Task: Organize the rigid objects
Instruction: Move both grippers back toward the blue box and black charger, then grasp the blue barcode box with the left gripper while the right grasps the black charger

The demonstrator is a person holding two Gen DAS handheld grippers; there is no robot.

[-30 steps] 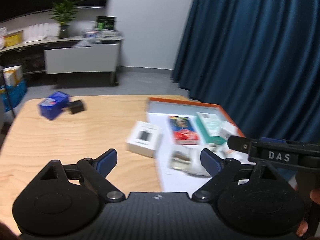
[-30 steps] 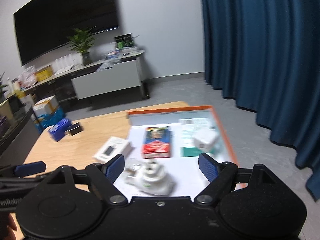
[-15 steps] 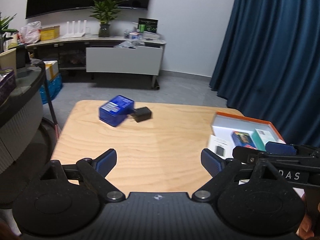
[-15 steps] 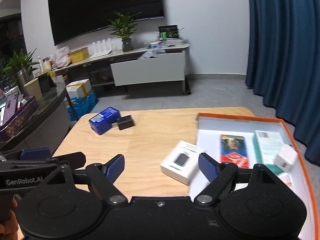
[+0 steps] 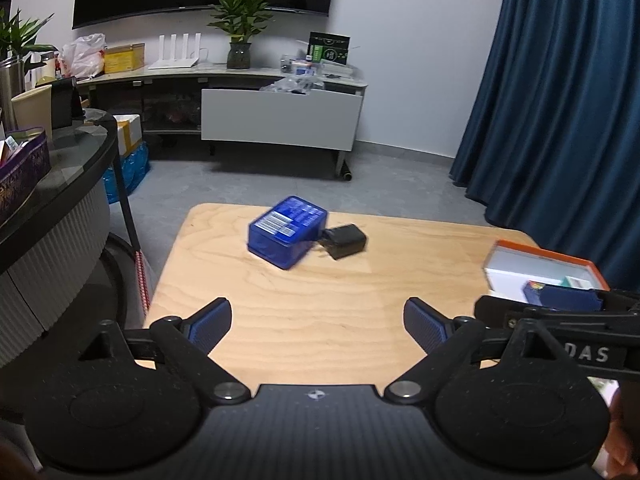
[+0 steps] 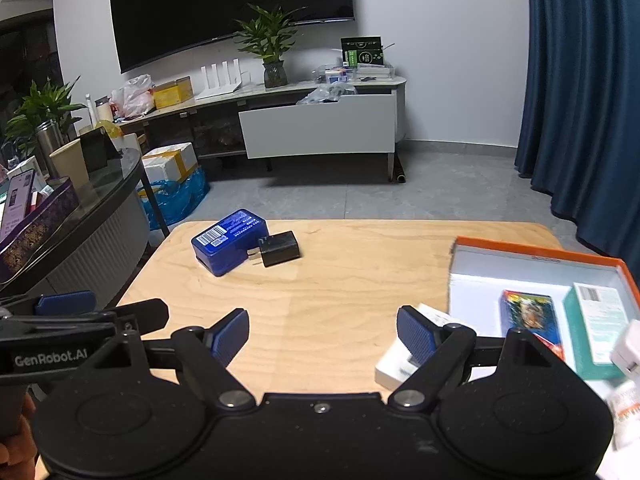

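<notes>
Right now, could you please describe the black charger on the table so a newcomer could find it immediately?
Start at the wooden table and look to its far left part, away from the orange-rimmed tray. There the black charger lies against a blue box; it is smaller, matte black, with metal prongs toward the box.

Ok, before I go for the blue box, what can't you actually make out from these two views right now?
- Left wrist view: orange tray mostly hidden behind the right gripper; its contents unclear.
- Right wrist view: white box partly hidden by that gripper's finger.
- White item at the right edge: blurred and cut off.
- Blue box label: too small to read.
- Black adapter: blurred in the left view.
</notes>
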